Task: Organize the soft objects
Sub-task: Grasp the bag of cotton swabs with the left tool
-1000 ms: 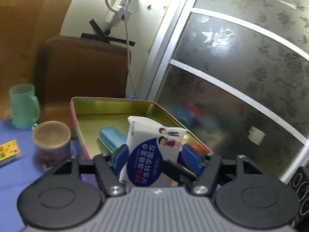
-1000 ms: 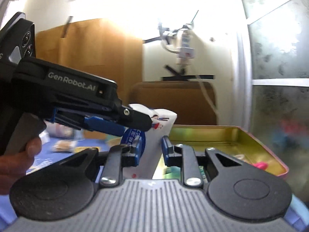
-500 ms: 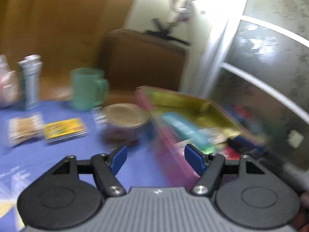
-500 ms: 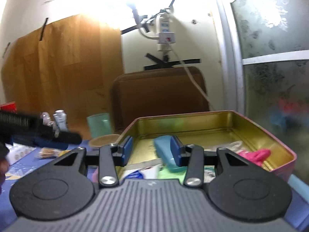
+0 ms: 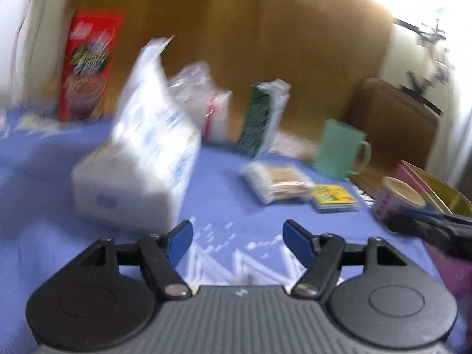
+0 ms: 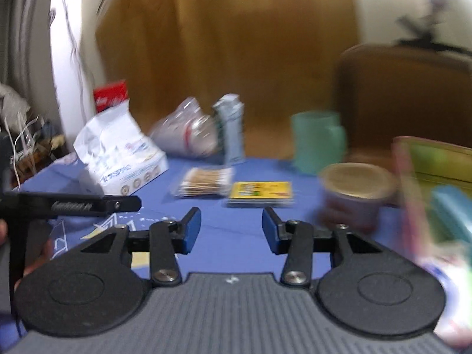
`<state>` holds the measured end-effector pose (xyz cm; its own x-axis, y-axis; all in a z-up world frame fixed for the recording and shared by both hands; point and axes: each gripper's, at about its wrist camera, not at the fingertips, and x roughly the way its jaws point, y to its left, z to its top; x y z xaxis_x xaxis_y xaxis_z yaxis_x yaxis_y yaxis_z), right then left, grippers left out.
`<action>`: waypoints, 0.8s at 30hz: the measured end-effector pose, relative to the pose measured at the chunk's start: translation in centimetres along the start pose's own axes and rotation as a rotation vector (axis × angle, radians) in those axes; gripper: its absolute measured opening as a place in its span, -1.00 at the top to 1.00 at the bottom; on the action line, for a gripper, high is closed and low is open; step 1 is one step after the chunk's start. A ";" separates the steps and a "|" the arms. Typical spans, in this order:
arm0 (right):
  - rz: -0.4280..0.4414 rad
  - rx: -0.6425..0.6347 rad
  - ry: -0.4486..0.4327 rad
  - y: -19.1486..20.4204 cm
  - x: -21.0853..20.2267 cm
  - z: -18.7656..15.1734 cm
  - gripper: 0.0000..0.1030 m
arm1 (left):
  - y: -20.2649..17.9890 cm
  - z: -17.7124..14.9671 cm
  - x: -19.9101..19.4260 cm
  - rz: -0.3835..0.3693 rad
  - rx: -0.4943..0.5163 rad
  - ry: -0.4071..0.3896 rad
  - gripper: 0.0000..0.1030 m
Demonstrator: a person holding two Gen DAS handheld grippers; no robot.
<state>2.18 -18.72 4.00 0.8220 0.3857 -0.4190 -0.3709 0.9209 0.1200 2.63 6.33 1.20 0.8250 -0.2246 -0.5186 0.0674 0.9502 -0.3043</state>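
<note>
Both views are blurred by motion. My left gripper (image 5: 237,240) is open and empty above the blue tablecloth (image 5: 224,206), with a white tissue pack (image 5: 138,159) just ahead on its left. A bag of cotton swabs (image 5: 277,181) and a flat yellow packet (image 5: 334,199) lie further ahead. My right gripper (image 6: 231,230) has its jaws opening with nothing between them; the yellow packet (image 6: 261,193) and the swabs (image 6: 206,181) lie ahead of it. The gold-lined pink tin (image 6: 436,177) is at the right edge, holding a teal item (image 6: 451,206).
A lidded cup (image 6: 357,188) and a green mug (image 6: 317,141) stand beside the tin. At the back are a clear bag (image 5: 200,94), a green-and-white pack (image 5: 262,118) and a red box (image 5: 88,67). A brown chair back (image 6: 398,94) stands behind the table.
The left gripper held a white-and-blue pack over the tin; now it is empty. Both grippers have swung left, away from the tin toward the items on the cloth. The right jaws stand wider.
</note>
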 end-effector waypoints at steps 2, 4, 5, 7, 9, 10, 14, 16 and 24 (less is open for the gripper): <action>0.019 0.050 0.037 0.0 3.6 1.4 0.05 | 0.4 0.2 -0.3 -0.023 -0.027 -0.041 -0.33; 0.025 0.140 0.078 -0.4 7.6 3.3 0.04 | 0.3 0.2 -0.4 -0.034 -0.024 -0.052 -0.33; 0.037 0.177 0.094 -0.5 9.4 4.1 0.05 | 0.1 0.2 -0.4 -0.039 -0.016 -0.058 -0.33; 0.044 0.208 0.121 -0.5 12.8 5.5 0.05 | -0.1 0.2 -0.5 -0.038 0.001 -0.070 -0.33; 0.026 0.194 0.155 0.0 15.5 6.5 0.07 | -0.4 0.0 -0.4 -0.041 0.012 -0.072 -0.33; 0.027 0.180 0.180 0.3 16.7 6.8 0.09 | -0.4 0.1 -0.4 -0.044 0.010 -0.073 -0.33; 0.043 0.162 0.245 0.8 16.8 5.7 0.56 | 0.4 0.1 -0.4 -0.065 -0.045 -0.065 -0.32; 0.106 0.184 0.250 0.9 14.4 4.5 0.56 | 1.0 0.3 -0.2 -0.080 -0.087 -0.048 -0.31; 0.239 0.303 0.139 0.6 0.5 -1.6 0.04 | 1.9 0.2 -0.3 -0.163 -0.145 -0.005 -0.31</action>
<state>1.66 -18.06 2.45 0.6539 0.5988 -0.4624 -0.3832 0.7891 0.4800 2.64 8.24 0.91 0.8124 -0.3713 -0.4497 0.1190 0.8604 -0.4955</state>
